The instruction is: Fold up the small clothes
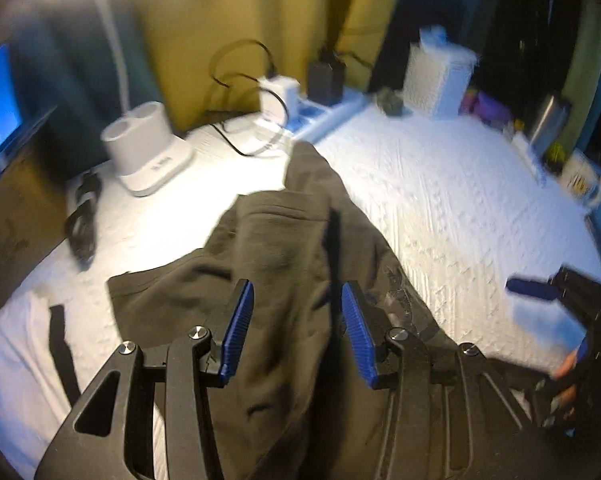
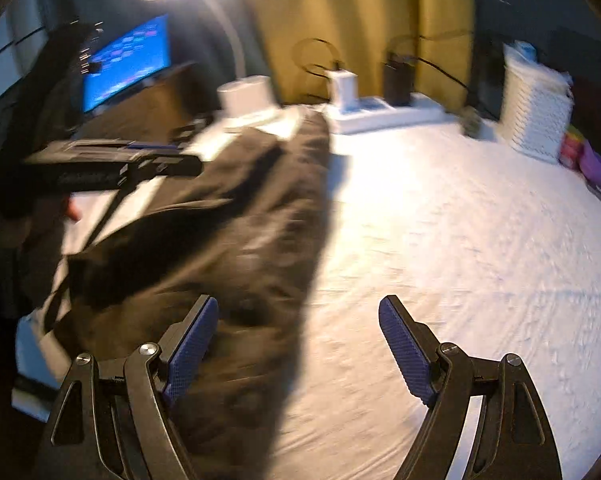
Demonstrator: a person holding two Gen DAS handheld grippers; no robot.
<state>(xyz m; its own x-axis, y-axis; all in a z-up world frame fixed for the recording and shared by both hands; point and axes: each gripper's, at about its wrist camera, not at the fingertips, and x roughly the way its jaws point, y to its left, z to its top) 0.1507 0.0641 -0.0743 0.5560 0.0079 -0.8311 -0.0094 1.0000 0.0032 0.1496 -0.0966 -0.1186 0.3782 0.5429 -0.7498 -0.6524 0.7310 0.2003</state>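
Observation:
A dark olive-black garment (image 1: pixel 284 248) lies crumpled on the white textured table cover (image 1: pixel 460 208), stretching from the near edge toward the back. My left gripper (image 1: pixel 296 300) is open just above the garment's near part, jaws apart with cloth seen between them, not gripped. My right gripper (image 2: pixel 298 312) is open wide and empty above the garment's right edge (image 2: pixel 220 216) and the white cover (image 2: pixel 460 240). The right gripper shows at the right edge of the left wrist view (image 1: pixel 540 292). The left gripper shows at the left in the right wrist view (image 2: pixel 100 168). Both views are blurred.
At the back stand a white lamp base (image 1: pixel 148 148), a white power strip with black adapters and cables (image 1: pixel 320 108) and a white basket (image 1: pixel 440 76). A lit laptop screen (image 2: pixel 124 60) is at left. A mug (image 1: pixel 584 184) and small items sit at right.

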